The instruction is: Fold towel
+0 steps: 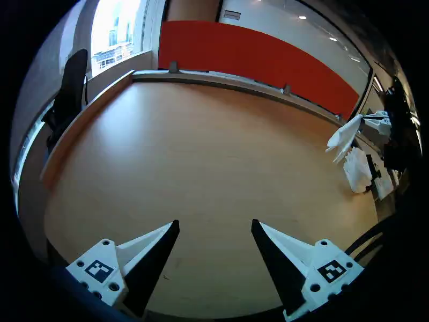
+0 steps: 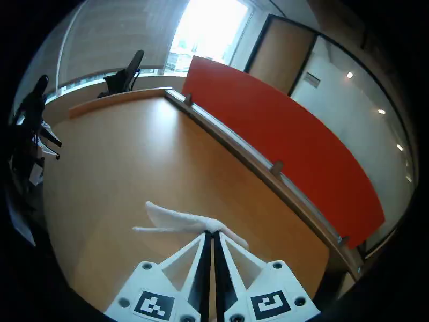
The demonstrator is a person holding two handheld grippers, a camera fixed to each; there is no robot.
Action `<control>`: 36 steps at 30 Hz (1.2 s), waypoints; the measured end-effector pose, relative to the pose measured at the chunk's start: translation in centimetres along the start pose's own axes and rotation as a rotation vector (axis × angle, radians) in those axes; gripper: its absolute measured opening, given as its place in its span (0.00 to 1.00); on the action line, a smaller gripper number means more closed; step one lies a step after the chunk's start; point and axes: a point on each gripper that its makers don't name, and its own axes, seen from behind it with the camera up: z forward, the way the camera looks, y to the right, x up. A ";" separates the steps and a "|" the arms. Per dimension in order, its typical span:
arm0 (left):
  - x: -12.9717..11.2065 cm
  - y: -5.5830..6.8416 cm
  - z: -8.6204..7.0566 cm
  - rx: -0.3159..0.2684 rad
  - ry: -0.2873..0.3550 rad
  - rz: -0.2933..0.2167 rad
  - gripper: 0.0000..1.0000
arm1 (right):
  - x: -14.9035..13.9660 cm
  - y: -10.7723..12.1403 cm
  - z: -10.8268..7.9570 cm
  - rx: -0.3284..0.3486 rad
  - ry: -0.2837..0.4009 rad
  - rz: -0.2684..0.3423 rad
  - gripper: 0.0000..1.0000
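Observation:
In the right gripper view, my right gripper [image 2: 213, 234] is shut on a white towel [image 2: 171, 219], whose bunched cloth sticks out past the fingertips above the wooden table [image 2: 134, 161]. The left gripper view shows the same towel [image 1: 347, 140] at the far right, hanging from the right gripper [image 1: 375, 124], with its lower part [image 1: 357, 170] crumpled on the table. My left gripper [image 1: 214, 222] hovers open over the bare table [image 1: 204, 150], with nothing between its fingers. In the right gripper view, the left gripper [image 2: 47, 143] appears small at the left edge.
A red partition [image 1: 257, 56] on a grey rail runs along the table's far edge. A black office chair [image 1: 67, 99] stands beyond the left side by the window. Dark equipment [image 1: 399, 134] sits behind the right gripper.

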 end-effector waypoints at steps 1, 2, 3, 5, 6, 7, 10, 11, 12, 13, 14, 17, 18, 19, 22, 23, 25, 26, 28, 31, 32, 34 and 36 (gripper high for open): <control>0.0 0.0 0.0 0.002 0.000 -0.001 1.00 | -0.2 0.6 -0.3 -0.007 -0.003 0.002 0.05; 0.0 -0.1 0.0 0.003 -0.001 -0.001 1.00 | -0.3 1.2 -0.5 -0.014 -0.005 0.004 0.05; 0.0 -0.1 -0.1 0.005 -0.001 -0.002 1.00 | -0.5 1.8 -0.7 -0.020 -0.007 0.006 0.05; 0.0 -0.1 -0.1 0.008 -0.003 -0.002 1.00 | -0.8 2.9 -1.1 -0.032 -0.010 0.011 0.05; 0.0 -0.1 -0.1 0.009 -0.003 -0.003 1.00 | -0.9 3.5 -1.2 -0.038 -0.013 0.013 0.05; 0.0 -0.1 -0.1 0.010 -0.004 -0.002 1.00 | -1.1 4.1 -1.5 -0.045 -0.017 0.013 0.05; 0.1 0.0 -0.1 0.013 -0.004 -0.001 1.00 | -1.7 5.7 -2.0 -0.062 -0.029 0.011 0.05; 0.2 0.0 -0.1 0.015 -0.004 0.000 1.00 | -1.9 6.2 -2.2 -0.067 -0.034 0.010 0.05; 0.2 0.0 -0.1 0.016 -0.004 0.001 1.00 | -2.1 6.7 -2.4 -0.072 -0.039 0.009 0.05; 0.2 0.0 0.0 0.017 -0.005 0.001 1.00 | -2.4 7.3 -2.6 -0.079 -0.044 0.008 0.05; 0.2 0.1 0.0 0.017 -0.005 0.002 1.00 | -2.6 7.8 -2.8 -0.086 -0.049 0.008 0.05; 0.3 0.2 0.0 0.019 -0.007 0.002 1.00 | -3.1 9.3 -3.3 -0.105 -0.057 0.017 0.05; 0.3 0.2 0.0 0.020 -0.008 0.002 1.00 | -3.3 9.8 -3.4 -0.111 -0.058 0.021 0.05; 0.3 0.3 0.1 0.020 -0.009 0.003 1.00 | -3.4 10.3 -3.6 -0.116 -0.060 0.026 0.05; 0.3 0.4 0.1 0.022 -0.010 0.004 1.00 | -3.9 11.6 -4.0 -0.132 -0.065 0.037 0.05; 0.4 0.5 0.1 0.022 -0.011 0.004 1.00 | -4.1 12.1 -4.1 -0.137 -0.068 0.040 0.05; 0.4 0.5 0.2 0.023 -0.011 0.004 1.00 | -4.4 12.9 -4.4 -0.147 -0.073 0.041 0.05; 0.5 0.5 0.2 0.023 -0.011 0.004 1.00 | -4.5 13.3 -4.5 -0.152 -0.076 0.042 0.05; 0.6 0.6 0.3 0.024 -0.012 0.006 1.00 | -4.7 14.1 -4.8 -0.163 -0.080 0.043 0.05; 0.7 0.7 0.3 0.026 -0.013 0.010 1.00 | -4.9 15.2 -5.2 -0.177 -0.084 0.046 0.05; 0.7 0.7 0.4 0.027 -0.013 0.011 1.00 | -5.0 15.5 -5.3 -0.181 -0.085 0.048 0.05; 0.8 0.8 0.4 0.027 -0.013 0.013 1.00 | -5.1 16.2 -5.5 -0.190 -0.089 0.049 0.05; 0.9 0.9 0.4 0.027 -0.012 0.014 1.00 | -5.3 16.9 -5.8 -0.199 -0.093 0.048 0.05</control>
